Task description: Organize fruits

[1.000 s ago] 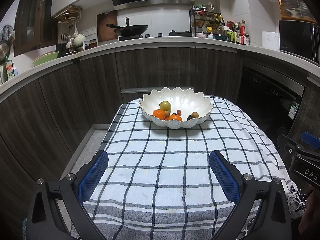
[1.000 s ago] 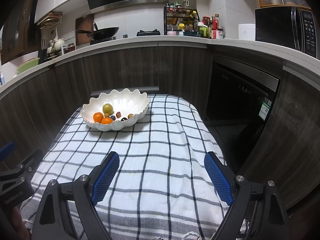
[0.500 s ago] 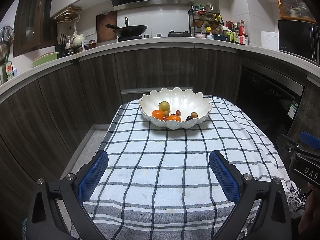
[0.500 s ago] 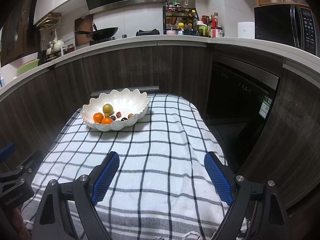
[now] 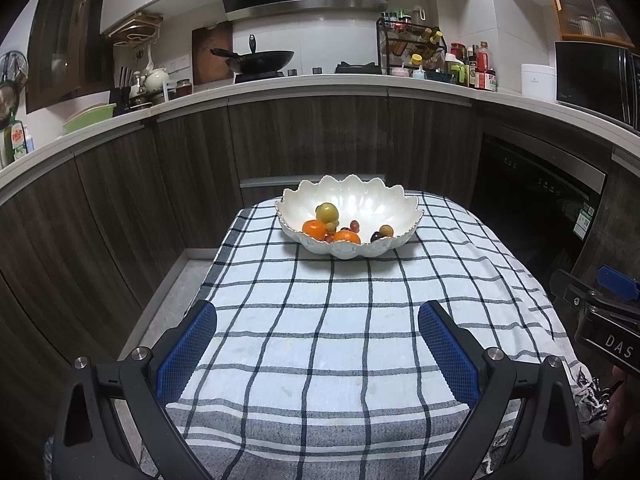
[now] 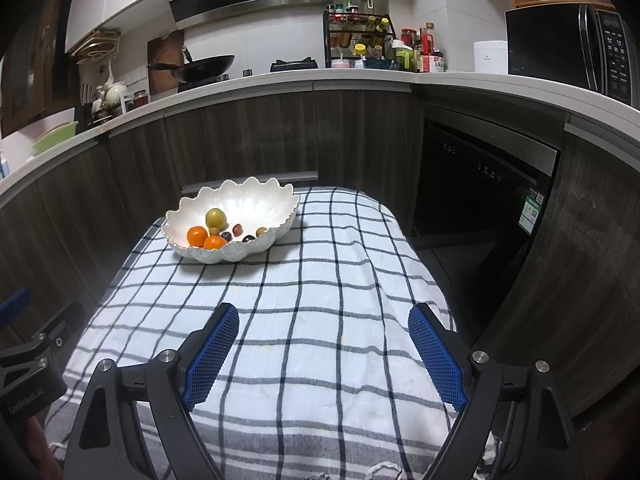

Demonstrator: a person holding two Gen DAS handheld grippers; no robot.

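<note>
A white scalloped bowl [image 5: 372, 196] stands at the far end of the table; it also shows in the right wrist view [image 6: 256, 200]. It holds a yellow-green fruit [image 5: 327, 212], two oranges [image 5: 314, 229] and several small dark and red fruits [image 5: 354, 225]. My left gripper [image 5: 317, 322] is open and empty over the near part of the checked cloth, well short of the bowl. My right gripper [image 6: 323, 326] is open and empty, near the table's right front, with the bowl far ahead to its left.
A blue-and-white checked cloth [image 5: 344, 320] covers the small table. Dark wood cabinets and a white counter [image 5: 304, 84] curve round behind it. A dishwasher front [image 6: 480, 184] stands to the right. The other gripper's body shows at each view's edge [image 5: 600, 316].
Both views have shifted only slightly; the bowl sits a touch more to the left in the left wrist view. Both grippers stay open.
</note>
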